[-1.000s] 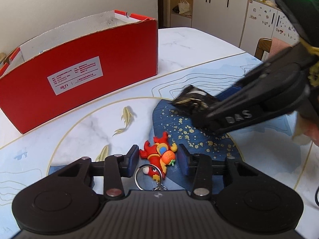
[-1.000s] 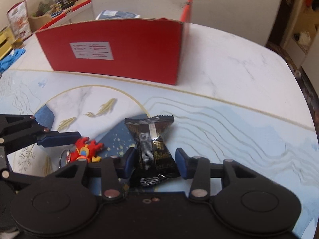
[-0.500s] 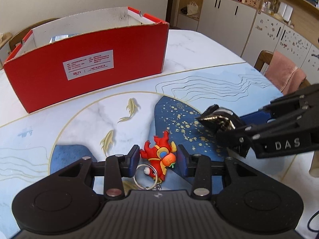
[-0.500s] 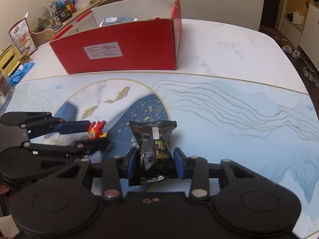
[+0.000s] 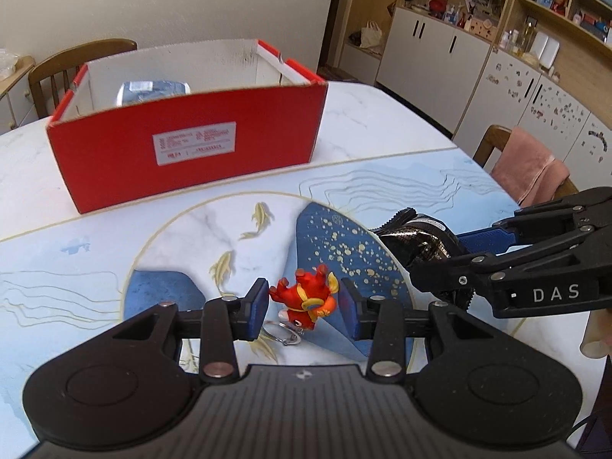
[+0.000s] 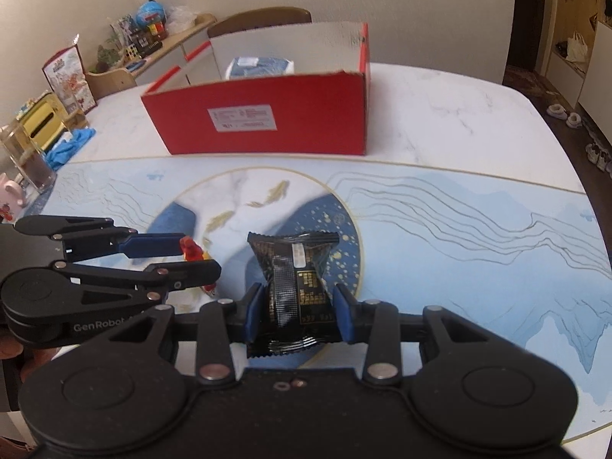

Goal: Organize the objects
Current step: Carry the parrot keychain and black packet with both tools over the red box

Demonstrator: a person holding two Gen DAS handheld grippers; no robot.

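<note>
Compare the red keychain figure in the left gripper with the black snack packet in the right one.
The red keychain figure is a small, solid, bright toy with a metal ring; the black snack packet is a larger, flat, glossy, crimped foil wrapper. The figure barely fills its jaws; the packet sticks out past both ends. Each is clamped in a hand-held gripper, lifted above the mat, facing the red box.

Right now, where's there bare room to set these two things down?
Free: the white tabletop right of the red box, and the box floor in front of the blue packet. Crowded: the table's left edge, with a glass and blue gloves.
</note>
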